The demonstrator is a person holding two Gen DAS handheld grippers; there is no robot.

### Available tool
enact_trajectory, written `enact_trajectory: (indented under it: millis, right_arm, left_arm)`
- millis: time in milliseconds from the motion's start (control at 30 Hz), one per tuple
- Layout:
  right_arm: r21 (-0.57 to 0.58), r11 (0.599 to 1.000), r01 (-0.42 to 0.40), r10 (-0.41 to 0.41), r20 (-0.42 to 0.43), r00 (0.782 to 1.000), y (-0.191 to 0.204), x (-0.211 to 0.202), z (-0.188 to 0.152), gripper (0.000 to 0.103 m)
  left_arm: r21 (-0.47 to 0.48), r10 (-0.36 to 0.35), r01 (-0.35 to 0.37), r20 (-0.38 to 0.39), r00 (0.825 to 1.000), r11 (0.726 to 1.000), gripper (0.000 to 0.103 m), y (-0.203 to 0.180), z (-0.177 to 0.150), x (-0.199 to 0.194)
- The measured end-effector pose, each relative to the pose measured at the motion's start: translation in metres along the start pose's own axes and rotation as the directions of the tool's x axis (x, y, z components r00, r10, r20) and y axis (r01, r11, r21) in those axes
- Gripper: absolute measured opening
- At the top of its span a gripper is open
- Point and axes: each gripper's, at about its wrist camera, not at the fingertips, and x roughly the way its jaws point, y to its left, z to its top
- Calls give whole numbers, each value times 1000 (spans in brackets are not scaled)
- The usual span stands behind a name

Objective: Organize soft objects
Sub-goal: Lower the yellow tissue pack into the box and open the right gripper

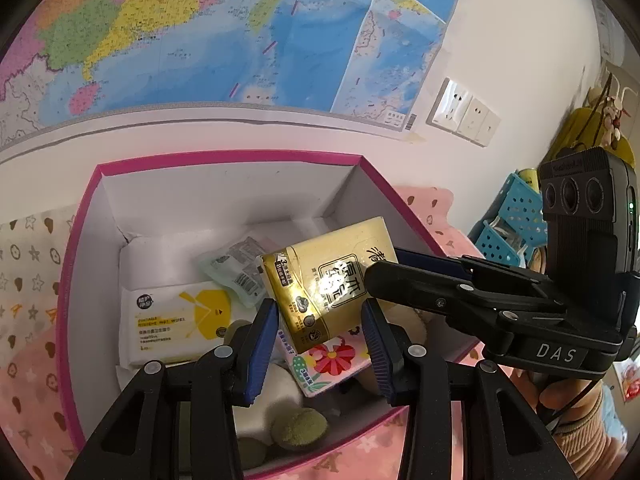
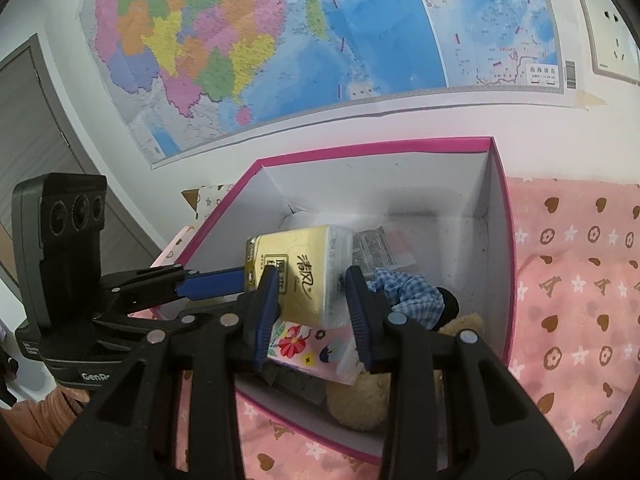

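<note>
A pink-rimmed box (image 1: 224, 158) (image 2: 376, 146) with white inner walls holds soft items. A gold tissue pack (image 1: 328, 280) (image 2: 304, 276) hangs tilted over the box between both grippers. My left gripper (image 1: 320, 348) is around its lower end with blue pads (image 1: 262, 348) at its sides. My right gripper (image 2: 312, 316) straddles its other end, and its black fingers (image 1: 440, 292) come in from the right. Below lie a floral tissue pack (image 1: 332, 360) (image 2: 308, 348), a yellow-and-white wet wipes pack (image 1: 176, 324), a pale green sachet (image 1: 236, 268), a blue checked cloth (image 2: 408, 292) and a beige plush toy (image 2: 360, 404).
The box sits on pink patterned bedding (image 2: 572, 300) against a white wall with a large map (image 1: 200, 32). Wall sockets (image 1: 464, 114) are at the right. Blue plastic baskets (image 1: 512, 220) stand beyond the box on the right. A grey door (image 2: 36, 132) is at the left.
</note>
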Motion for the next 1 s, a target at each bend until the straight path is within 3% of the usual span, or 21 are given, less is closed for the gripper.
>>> enact_trajectory:
  millis: [867, 1000]
  right_arm:
    - [58, 998, 33, -31, -41, 999, -15, 26, 5, 37]
    - [66, 997, 47, -44, -39, 998, -16, 25, 2, 37]
  left_arm:
    - [-12, 28, -28, -22, 999, 1000, 43, 7, 6, 13]
    - [-26, 53, -53, -20, 998, 998, 54, 13, 6, 14]
